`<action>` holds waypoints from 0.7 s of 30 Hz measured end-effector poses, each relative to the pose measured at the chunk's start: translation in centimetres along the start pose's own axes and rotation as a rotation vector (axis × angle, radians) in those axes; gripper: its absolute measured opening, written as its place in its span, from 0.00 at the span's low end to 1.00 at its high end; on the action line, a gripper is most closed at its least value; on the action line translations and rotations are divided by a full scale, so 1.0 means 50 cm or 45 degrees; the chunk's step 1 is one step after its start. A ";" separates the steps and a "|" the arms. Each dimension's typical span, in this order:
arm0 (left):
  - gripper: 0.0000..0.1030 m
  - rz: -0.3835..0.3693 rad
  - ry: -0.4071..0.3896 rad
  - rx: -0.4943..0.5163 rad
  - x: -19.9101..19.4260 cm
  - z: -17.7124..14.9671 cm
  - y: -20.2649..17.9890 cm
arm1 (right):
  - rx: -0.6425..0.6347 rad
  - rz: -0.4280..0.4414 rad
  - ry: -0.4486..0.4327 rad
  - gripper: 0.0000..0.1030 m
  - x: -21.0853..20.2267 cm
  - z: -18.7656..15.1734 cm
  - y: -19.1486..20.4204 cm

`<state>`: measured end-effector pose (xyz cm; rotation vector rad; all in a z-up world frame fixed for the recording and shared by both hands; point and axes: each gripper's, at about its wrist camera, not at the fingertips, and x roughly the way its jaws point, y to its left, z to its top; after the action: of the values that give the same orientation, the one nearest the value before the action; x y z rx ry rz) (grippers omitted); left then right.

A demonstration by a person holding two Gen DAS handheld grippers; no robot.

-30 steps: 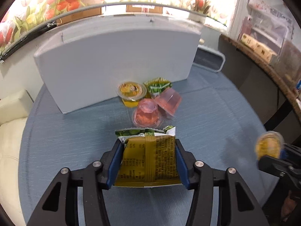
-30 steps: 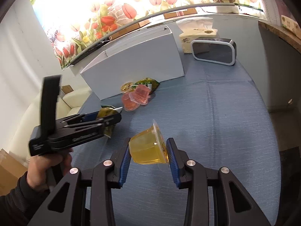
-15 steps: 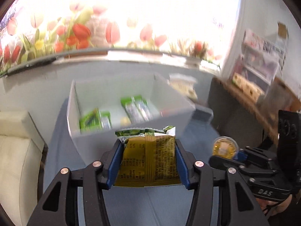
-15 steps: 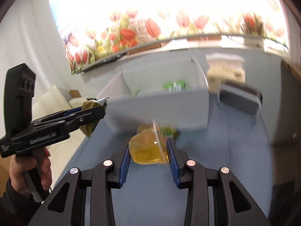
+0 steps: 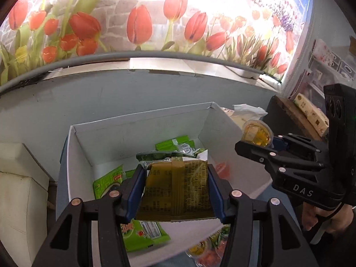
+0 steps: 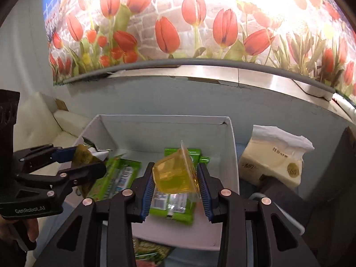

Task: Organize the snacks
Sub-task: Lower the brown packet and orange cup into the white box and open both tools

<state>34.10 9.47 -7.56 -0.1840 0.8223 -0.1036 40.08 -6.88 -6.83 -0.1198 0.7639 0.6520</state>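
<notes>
My left gripper [image 5: 175,173] is shut on a yellow-green snack packet [image 5: 178,189] and holds it above the open white box [image 5: 142,138]. My right gripper [image 6: 175,178] is shut on a yellow jelly cup [image 6: 175,173], tilted, above the same box [image 6: 164,131]. Green snack packets [image 6: 124,178] lie inside the box. In the left wrist view the right gripper [image 5: 251,142] with its jelly cup [image 5: 257,133] hovers at the box's right wall. In the right wrist view the left gripper [image 6: 86,158] hangs over the box's left side.
A tissue pack [image 6: 276,158] stands right of the box. More jelly cups and a packet [image 5: 207,251] lie on the blue table in front of the box. A white sofa [image 5: 20,189] is at the left. A grey wall and tulip mural are behind.
Both grippers have risen and moved forward from the table to above the open box, each still holding its snack. The box's inside has come into view.
</notes>
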 end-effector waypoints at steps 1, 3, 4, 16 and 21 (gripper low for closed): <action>0.58 0.011 0.003 -0.001 0.009 0.000 0.000 | 0.002 0.003 0.014 0.40 0.010 0.003 -0.008; 0.90 0.033 0.020 0.007 0.027 0.003 0.001 | 0.011 -0.007 0.032 0.52 0.024 0.011 -0.021; 0.96 0.062 0.016 0.002 0.034 0.005 0.005 | 0.015 -0.028 0.020 0.78 0.024 0.013 -0.027; 1.00 0.149 -0.037 0.047 0.006 -0.007 0.002 | 0.042 -0.077 -0.109 1.00 -0.037 0.000 -0.037; 1.00 0.132 -0.082 0.028 -0.045 -0.035 0.001 | 0.080 -0.074 -0.154 1.00 -0.079 -0.036 -0.022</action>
<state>31.28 9.69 -7.14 -0.1230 0.7648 -0.0090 37.52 -10.33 -5.61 -0.0444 0.6610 0.5744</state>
